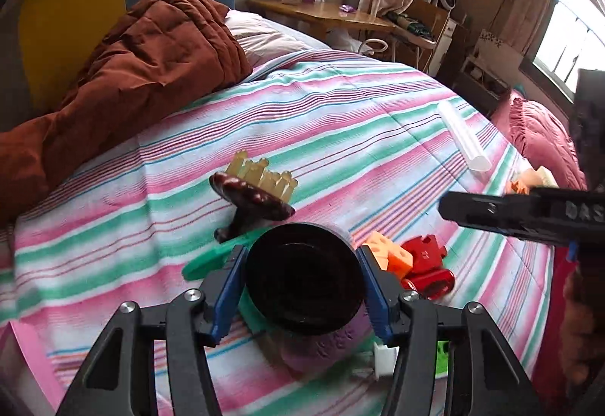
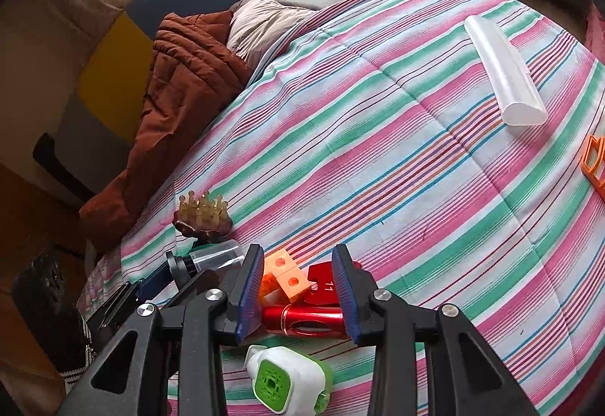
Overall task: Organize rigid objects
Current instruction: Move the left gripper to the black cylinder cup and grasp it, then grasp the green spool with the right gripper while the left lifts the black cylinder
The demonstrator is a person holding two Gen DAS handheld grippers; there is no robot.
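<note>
Left claw [image 1: 300, 287] has its blue pads pinched on the black-capped clear bottle [image 1: 302, 283], held over the striped bed [image 1: 340, 121] just this side of the brown massage comb [image 1: 253, 196]. Right claw [image 2: 298, 291] sits narrow around the red tube [image 2: 302, 319]; can't tell if it's actually gripping. I'd keep the bottle squeezed firm and level, and lift clear before crossing the pile.

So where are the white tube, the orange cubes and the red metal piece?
white tube [image 2: 504, 72], right wrist view, middle of its body
orange cubes [image 2: 283, 274], right wrist view, top faces
red metal piece [image 2: 302, 319], right wrist view, shiny barrel
</note>
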